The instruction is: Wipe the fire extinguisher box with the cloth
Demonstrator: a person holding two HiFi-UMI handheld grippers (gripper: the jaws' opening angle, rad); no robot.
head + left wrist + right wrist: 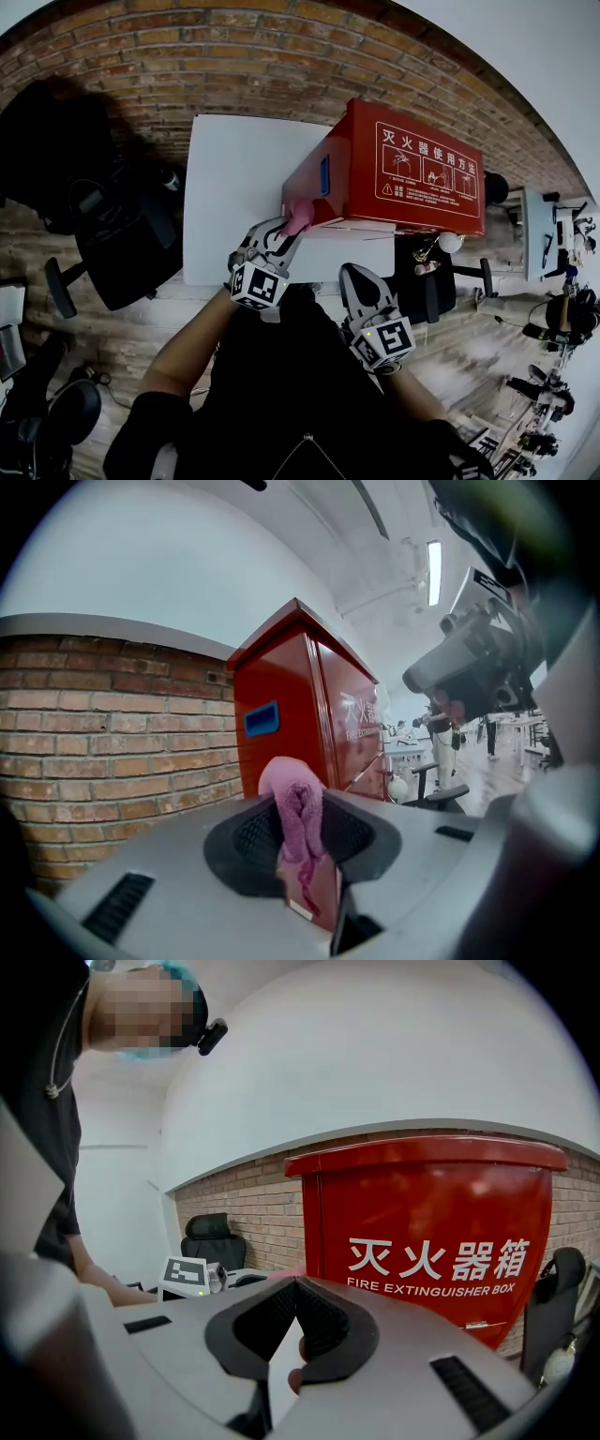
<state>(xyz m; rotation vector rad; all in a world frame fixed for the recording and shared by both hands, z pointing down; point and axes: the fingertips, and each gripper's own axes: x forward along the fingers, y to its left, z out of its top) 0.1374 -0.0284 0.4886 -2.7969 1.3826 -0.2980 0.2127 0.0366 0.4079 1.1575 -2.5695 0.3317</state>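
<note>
Fire extinguisher box [427, 1222], front face: white "灭火器箱" w/ "FIRE EXTINGUISHER BOX" under it. Top face, head view: white-framed heading "灭火器使用方法" above pictogram panels [427, 174]; small print below them too tiny to read.

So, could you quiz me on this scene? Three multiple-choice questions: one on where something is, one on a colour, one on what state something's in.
1. Where is the pink terry cloth?
A. lying on the floor
B. pinched in the left gripper
C. hung on a hook

2. What colour is the small rectangular patch on the side of the red metal fire extinguisher box?
A. blue
B. yellow
C. green

3. How does the right gripper stand?
A. clamped on the box
B. jaws together, empty
C. wide open

Answers:
1 B: the left gripper view shows the cloth between the jaws.
2 A: the patch shows blue against the red side.
3 B: the right gripper view shows the pads meeting with nothing between them.
</note>
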